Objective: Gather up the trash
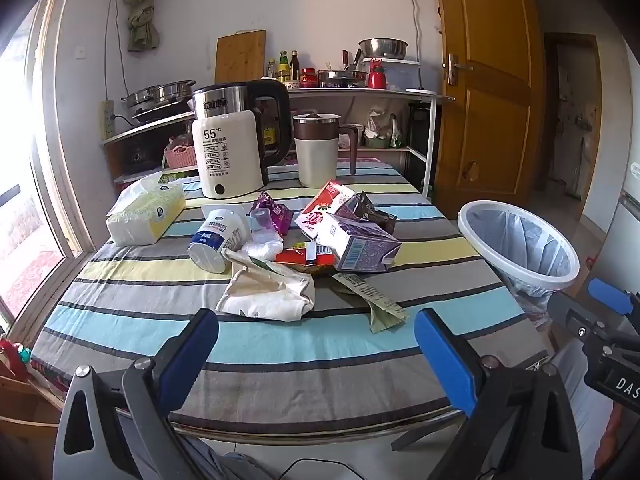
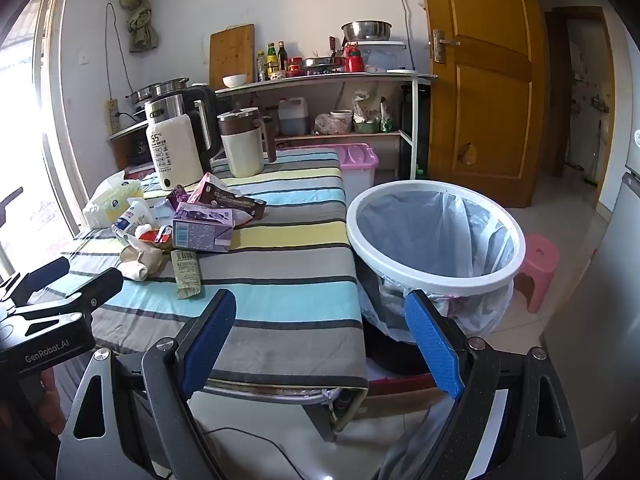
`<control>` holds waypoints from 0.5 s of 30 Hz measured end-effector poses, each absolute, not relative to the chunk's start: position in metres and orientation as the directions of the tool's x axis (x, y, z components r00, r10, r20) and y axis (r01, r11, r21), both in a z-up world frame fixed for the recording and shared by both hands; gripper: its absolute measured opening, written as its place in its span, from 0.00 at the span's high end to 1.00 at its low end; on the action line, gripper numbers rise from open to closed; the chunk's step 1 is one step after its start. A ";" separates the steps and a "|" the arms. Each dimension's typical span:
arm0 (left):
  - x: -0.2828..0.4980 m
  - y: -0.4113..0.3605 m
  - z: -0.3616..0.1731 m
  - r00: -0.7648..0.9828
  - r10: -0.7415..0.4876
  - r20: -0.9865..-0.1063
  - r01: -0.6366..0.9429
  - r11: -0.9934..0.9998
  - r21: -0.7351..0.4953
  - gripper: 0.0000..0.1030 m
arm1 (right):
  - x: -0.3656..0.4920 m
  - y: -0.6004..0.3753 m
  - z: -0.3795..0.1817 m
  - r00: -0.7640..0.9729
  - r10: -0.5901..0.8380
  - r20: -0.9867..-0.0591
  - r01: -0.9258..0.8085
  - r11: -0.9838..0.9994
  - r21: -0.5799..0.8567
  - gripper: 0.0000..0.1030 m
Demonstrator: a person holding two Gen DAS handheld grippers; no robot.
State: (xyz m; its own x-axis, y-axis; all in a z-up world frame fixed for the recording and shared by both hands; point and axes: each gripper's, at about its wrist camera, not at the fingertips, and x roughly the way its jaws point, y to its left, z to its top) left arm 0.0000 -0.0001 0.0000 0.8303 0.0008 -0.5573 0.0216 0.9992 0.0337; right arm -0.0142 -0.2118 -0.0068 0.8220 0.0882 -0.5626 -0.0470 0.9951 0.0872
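light: bright daylight from the window (image 1: 24, 208) at left, blown out to white | shadows: soft, short under clutter on the table (image 1: 280, 344) | focus: sharp, no motion blur | distortion: strong fisheye bend, door (image 2: 480, 80) curved, dark corners

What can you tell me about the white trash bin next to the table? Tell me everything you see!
The trash bin is round, with a thick white plastic rim and a thin, crinkly, pale blue-grey bag lining it. The bag's loose edge hangs out under the rim. It looks empty inside. It leans with its mouth tipped toward the camera, beside the right edge of the striped tablecloth, lower than the tabletop. A pink stool stands behind it. No gripper touches it.
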 end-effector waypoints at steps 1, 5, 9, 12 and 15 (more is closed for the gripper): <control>0.000 0.000 0.000 0.830 -0.005 -0.557 0.022 0.999 0.024 0.03 | -0.014 -0.212 -0.007 0.819 0.089 -0.567 -0.047 0.995 0.089 0.16; -0.001 0.000 0.001 0.833 -0.006 -0.553 0.025 0.999 0.027 0.03 | -0.016 -0.212 -0.005 0.818 0.080 -0.570 -0.043 0.996 0.079 0.16; -0.003 0.001 0.004 0.833 -0.001 -0.553 0.023 0.999 0.033 0.03 | -0.015 -0.213 -0.005 0.819 0.077 -0.569 -0.038 0.996 0.080 0.16; -0.006 0.000 0.004 0.837 0.000 -0.547 0.023 0.999 0.035 0.03 | -0.018 -0.212 -0.003 0.822 0.074 -0.565 -0.037 0.996 0.077 0.16; -0.004 0.001 0.002 0.836 0.001 -0.549 0.021 0.999 0.033 0.03 | -0.019 -0.212 -0.003 0.823 0.073 -0.563 -0.037 0.997 0.075 0.16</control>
State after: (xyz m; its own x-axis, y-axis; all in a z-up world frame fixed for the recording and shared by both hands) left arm -0.0040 0.0006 0.0025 0.8360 0.0011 -0.5487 0.0205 0.9992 0.0333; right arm -0.0189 -0.2122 -0.0027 0.8233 0.0731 -0.5628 -0.0375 0.9965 0.0746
